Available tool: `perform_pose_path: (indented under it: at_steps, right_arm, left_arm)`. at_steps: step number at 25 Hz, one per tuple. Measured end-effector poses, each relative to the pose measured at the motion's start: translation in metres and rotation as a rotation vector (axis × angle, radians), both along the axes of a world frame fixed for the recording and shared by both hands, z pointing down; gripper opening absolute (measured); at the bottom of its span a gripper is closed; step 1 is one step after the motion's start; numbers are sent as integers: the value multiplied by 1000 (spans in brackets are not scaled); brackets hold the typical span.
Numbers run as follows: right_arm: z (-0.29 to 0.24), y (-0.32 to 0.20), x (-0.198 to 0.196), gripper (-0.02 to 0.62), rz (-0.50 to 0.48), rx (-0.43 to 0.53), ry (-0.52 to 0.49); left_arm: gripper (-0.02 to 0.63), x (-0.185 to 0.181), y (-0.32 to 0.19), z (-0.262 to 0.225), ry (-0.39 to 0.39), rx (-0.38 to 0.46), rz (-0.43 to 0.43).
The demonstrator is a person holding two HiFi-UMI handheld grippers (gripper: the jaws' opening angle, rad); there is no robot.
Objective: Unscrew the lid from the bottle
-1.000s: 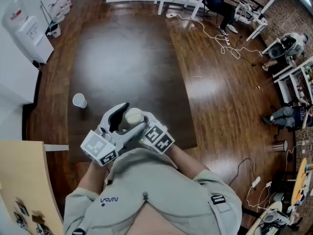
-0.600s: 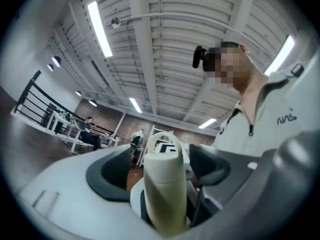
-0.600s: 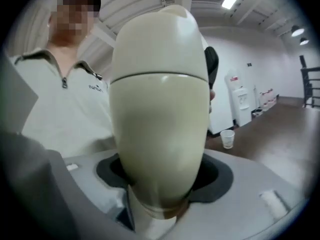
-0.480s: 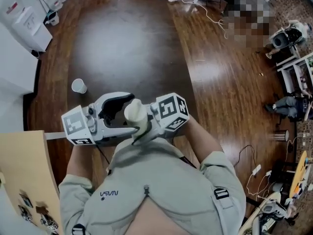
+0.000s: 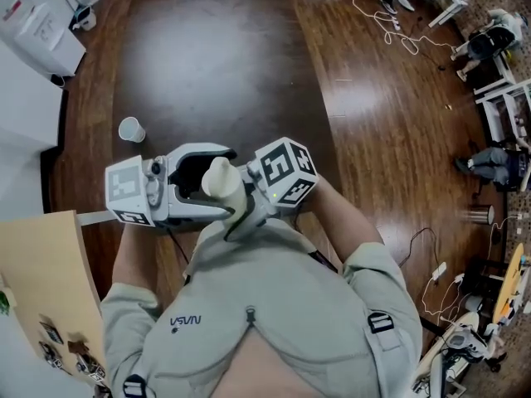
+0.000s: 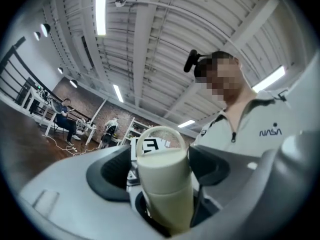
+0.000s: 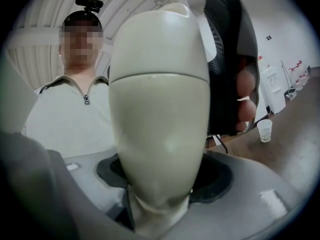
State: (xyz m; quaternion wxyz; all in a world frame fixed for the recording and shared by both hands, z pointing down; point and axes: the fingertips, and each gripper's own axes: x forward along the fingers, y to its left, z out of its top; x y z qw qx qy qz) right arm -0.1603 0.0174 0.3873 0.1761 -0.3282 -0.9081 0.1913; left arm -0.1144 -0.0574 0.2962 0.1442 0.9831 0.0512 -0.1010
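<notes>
A cream bottle (image 5: 221, 177) is held up close to the person's chest. My right gripper (image 5: 241, 210) is shut on its lower body; in the right gripper view the bottle (image 7: 160, 129) fills the frame, with the pads of that gripper (image 7: 160, 184) pressed on its base. The lid (image 7: 160, 39) is seated on top, with its seam showing. My left gripper (image 5: 229, 181) reaches in from the left. Its jaws have just been opening and now stand open around the lid (image 6: 161, 159). A gap shows on each side of the lid between the pads of my left gripper (image 6: 160, 169).
A dark wooden table (image 5: 216, 56) lies ahead, with a white paper cup (image 5: 130, 128) near its left edge. A white cabinet (image 5: 33, 27) stands at the far left and a beige board (image 5: 41, 288) at the near left. Cables and seated people are on the floor at right.
Both grippers rose with the bottle and turned toward level, so the bottle's top now points up at the head. The left gripper's marker cube swung left and its jaws spread off the lid.
</notes>
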Motion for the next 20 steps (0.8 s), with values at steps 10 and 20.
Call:
perform_pose_path:
  at_steps: [10, 20]
  right_arm:
    - [14, -28, -6, 302, 149, 96, 39]
    - [44, -125, -14, 302, 865, 431, 149]
  left_arm:
    - [311, 0, -16, 8, -31, 13, -132]
    - [307, -1, -59, 24, -128, 111, -605]
